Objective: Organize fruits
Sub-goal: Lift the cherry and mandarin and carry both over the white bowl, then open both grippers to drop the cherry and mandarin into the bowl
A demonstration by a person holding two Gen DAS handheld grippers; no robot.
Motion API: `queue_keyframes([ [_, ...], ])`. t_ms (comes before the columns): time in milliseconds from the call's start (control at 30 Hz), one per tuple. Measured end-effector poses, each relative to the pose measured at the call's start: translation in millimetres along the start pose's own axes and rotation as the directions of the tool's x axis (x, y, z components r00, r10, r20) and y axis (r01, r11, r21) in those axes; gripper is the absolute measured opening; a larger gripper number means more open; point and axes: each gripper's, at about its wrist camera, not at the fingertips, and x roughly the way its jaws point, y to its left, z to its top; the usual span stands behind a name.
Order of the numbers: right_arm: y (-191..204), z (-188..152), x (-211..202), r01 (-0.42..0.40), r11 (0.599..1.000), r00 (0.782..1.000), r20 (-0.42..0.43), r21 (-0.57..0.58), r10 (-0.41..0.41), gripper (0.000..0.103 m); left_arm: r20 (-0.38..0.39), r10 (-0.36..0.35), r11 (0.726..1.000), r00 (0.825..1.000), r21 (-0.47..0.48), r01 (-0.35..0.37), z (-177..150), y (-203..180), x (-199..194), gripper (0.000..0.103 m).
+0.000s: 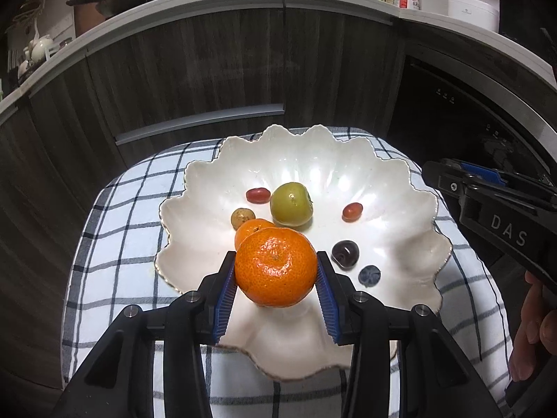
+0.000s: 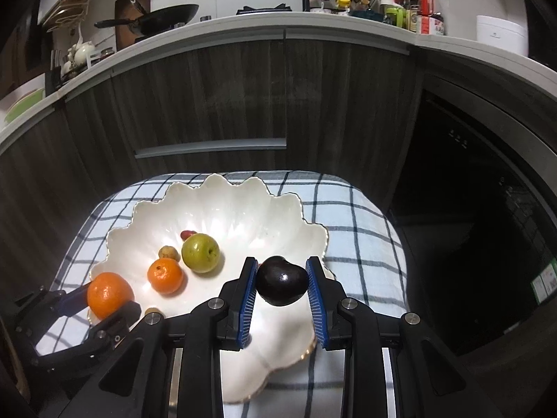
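- The step in hand looks like a carry-and-place — both grippers arrive loaded over the bowl (image 1: 400, 188), a white scalloped dish on a checked cloth (image 1: 115, 209).
- The left gripper (image 1: 276, 270) is clamped on a mandarin (image 1: 276, 266), blue pads pressed to its two sides; the fruit hangs above the bowl's near-left part, clear of the floor of the dish.
- The right gripper (image 2: 282, 280) is clenched on a dark plum (image 2: 282, 280), which sits above the bowl's near-right rim.
- Already lying in the bowl: a second mandarin (image 2: 165, 275) left of centre, a green fruit (image 1: 291, 203) at the centre, a small brown fruit (image 1: 242, 217) just beside them, two red oval fruits (image 1: 258, 195) toward the far side, a dark cherry-like fruit (image 1: 344, 250) and a blueberry (image 1: 369, 275) at the near right.
- In the right wrist view a small tan thing peeks out at the bowl's near-left rim; too hidden to name.
- Next move, as I judge it: lower each fruit to a bare patch of the bowl — the held mandarin next to its twin, the plum near the other dark fruit — then ease the jaws apart only once the fruit rests, since round fruit will roll down the sloping wall toward the centre.
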Motion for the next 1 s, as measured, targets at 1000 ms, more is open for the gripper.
queue_keyframes([
  [1000,6,-4,39,0.004,1.0,0.998,-0.07,-0.027,-0.006,0.05,-0.032,0.01,1.0,0.999,0.0,-0.01,2,5,22,0.072],
])
